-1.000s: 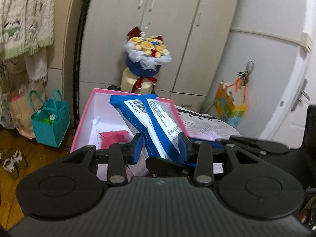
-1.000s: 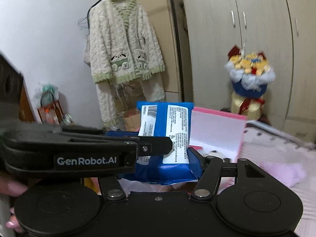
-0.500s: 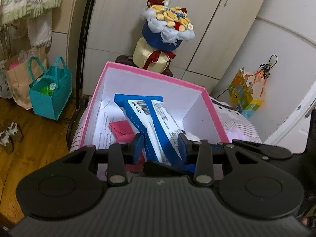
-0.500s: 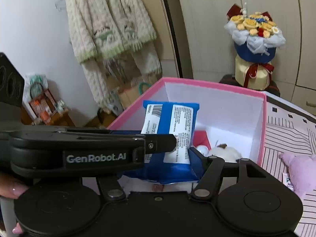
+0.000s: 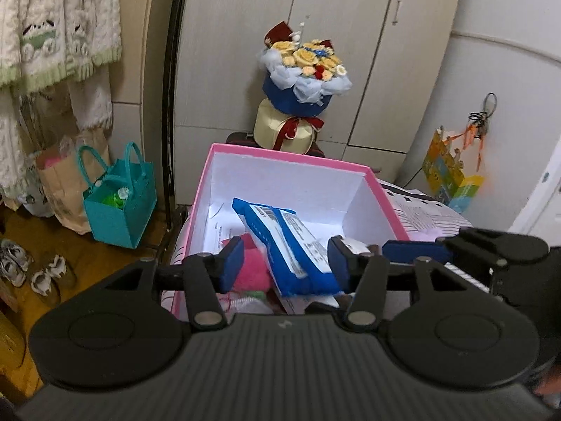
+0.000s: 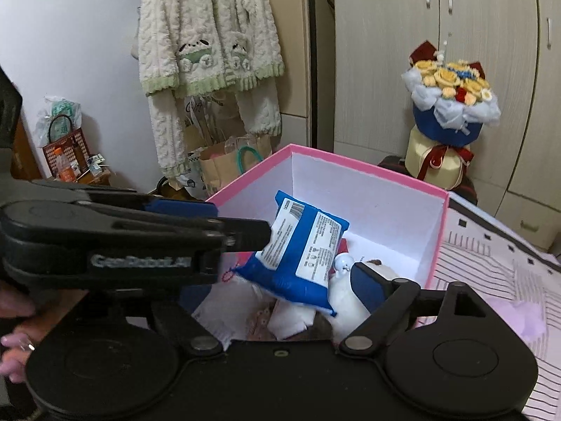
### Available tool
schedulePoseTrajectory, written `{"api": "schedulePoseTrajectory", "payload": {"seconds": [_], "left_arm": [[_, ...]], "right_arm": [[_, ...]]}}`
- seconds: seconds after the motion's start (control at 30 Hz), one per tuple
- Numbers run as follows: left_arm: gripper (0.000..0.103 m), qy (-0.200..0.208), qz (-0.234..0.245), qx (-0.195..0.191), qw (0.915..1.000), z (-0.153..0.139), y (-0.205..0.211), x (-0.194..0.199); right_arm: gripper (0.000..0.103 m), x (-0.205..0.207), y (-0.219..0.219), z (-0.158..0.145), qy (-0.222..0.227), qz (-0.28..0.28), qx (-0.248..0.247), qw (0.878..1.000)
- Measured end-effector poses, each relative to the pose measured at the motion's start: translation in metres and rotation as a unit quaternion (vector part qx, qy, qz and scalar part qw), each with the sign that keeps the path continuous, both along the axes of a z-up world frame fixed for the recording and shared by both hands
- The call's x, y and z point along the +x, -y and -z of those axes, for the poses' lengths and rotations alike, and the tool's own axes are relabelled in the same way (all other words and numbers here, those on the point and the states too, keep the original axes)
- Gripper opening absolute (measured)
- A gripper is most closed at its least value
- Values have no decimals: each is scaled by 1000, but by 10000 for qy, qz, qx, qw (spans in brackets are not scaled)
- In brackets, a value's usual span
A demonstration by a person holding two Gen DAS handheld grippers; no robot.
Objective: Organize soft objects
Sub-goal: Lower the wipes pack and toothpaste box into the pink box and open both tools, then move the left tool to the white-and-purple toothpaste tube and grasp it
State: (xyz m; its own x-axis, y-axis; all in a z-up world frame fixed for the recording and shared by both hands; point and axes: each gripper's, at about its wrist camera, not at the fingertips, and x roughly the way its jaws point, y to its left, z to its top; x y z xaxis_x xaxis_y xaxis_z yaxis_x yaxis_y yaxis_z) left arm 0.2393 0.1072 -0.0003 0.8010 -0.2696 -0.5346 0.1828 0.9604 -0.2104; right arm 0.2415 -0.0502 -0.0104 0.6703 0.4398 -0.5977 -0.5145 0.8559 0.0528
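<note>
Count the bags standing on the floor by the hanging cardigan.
2: a teal tote bag nearest the pink box, and a brown paper bag directly behind it, under the cardigan. Others may be hidden behind them.

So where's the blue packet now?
The blue packet lies tilted inside the pink box, in the middle of both wrist views. It rests on a pink fluffy thing and papers, between the left gripper's open fingers.

Wardrobe [image 5: 315, 52] stands closed. Flower bouquet [image 5: 305, 77] sits upright before its doors. Knitted cardigan [image 6: 207, 35] hangs on the wall. Teal bag [image 5: 119, 207] beside paper bag [image 5: 63, 189]; shoes [image 5: 31, 270] on the wooden floor [image 5: 87, 263].
</note>
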Motion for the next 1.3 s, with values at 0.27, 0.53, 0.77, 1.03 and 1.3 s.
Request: {"api": "schedulePoseTrajectory", "payload": {"seconds": [0.27,0.53,0.77,1.03,1.3], "left_arm": [[55,395,203,137,9989,-28,5,-47],[55,808,485,331,9950,-50,19,-88],[55,1042,776,324,9910,-57,44,-113],[55,957,1235,385,9870,-45,89,-116],[55,715,1623,353,9835,-18,137,-110]], "right_arm": [[90,-40,17,-21,304,-2,-27,9995],[90,-79,44,-41,655,49,108,9978],[90,-105,87,-49,968,310,191,9946],[91,-124,156,-51,1187,471,609,9899],[91,-118,201,-35,987,842,829,9881]]}}
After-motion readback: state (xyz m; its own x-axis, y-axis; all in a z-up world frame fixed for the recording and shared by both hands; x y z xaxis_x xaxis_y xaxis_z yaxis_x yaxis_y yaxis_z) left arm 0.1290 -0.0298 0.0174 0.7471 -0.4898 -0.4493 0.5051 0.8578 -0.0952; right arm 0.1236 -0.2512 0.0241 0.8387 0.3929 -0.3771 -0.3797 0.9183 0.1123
